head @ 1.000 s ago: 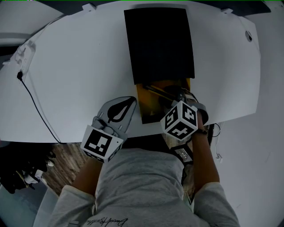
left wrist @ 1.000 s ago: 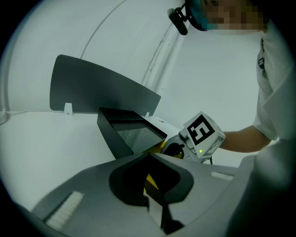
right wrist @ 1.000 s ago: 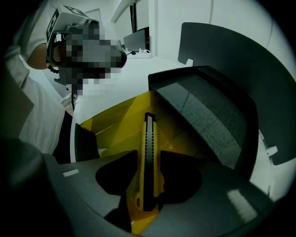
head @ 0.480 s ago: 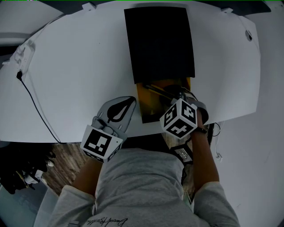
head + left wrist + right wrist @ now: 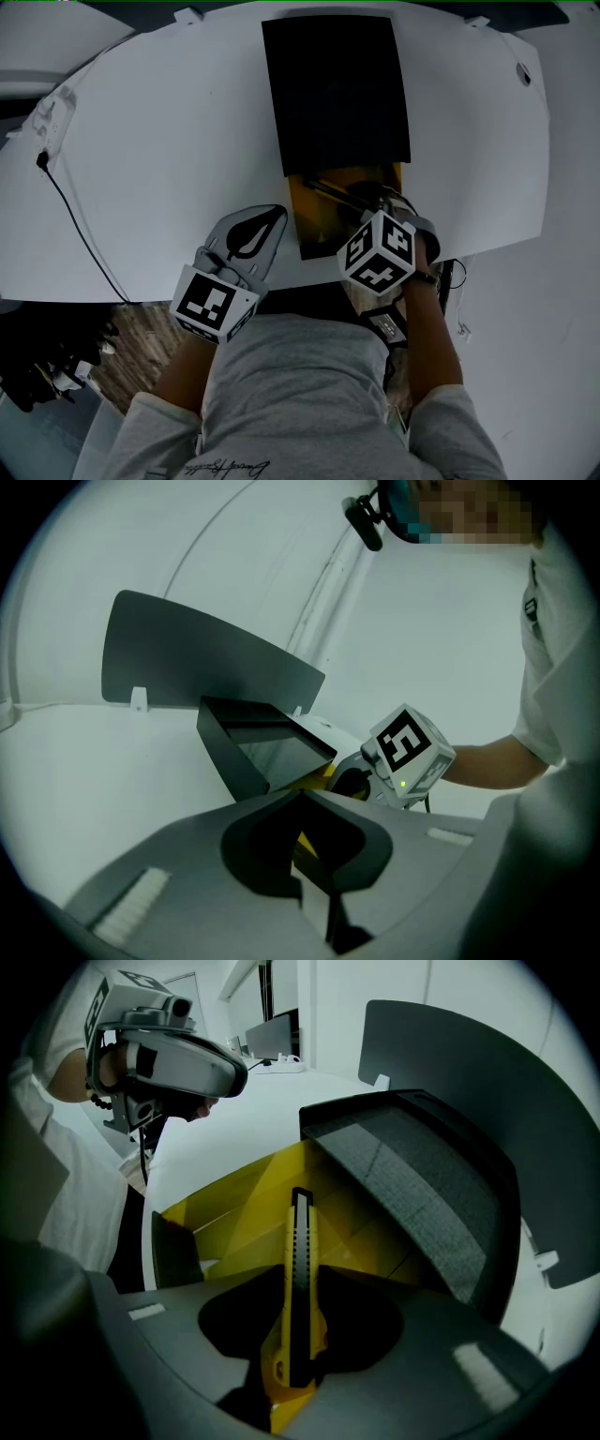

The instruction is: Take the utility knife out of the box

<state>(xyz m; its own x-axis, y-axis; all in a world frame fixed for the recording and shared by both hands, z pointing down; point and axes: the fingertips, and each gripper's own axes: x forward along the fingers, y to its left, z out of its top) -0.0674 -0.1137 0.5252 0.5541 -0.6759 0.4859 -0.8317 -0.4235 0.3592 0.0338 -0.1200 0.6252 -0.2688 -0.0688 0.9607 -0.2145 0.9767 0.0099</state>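
My right gripper (image 5: 300, 1283) points steeply down into the yellow tray (image 5: 234, 1204), which sticks out of the near end of the black box (image 5: 336, 89). Its jaws have just been closing, and the knife (image 5: 298, 1241) is between them. They now pinch its yellow body near the butt end, one pad on each side. The knife's black strip faces my camera, and its far end points along the tray toward the box's open mouth. The knife is inside the tray's walls; I cannot tell whether it rests on the tray floor or is lifted off it. From my head, the marker cube (image 5: 379, 251) on that gripper covers most of the grip. My left gripper (image 5: 279, 211) sits to the left of the tray at the near edge of the white table (image 5: 169, 141), apart from the box. Its jaws are pressed together at the tips with nothing between them. A black cable (image 5: 80, 234) runs across the table's left side, well away from both grippers.
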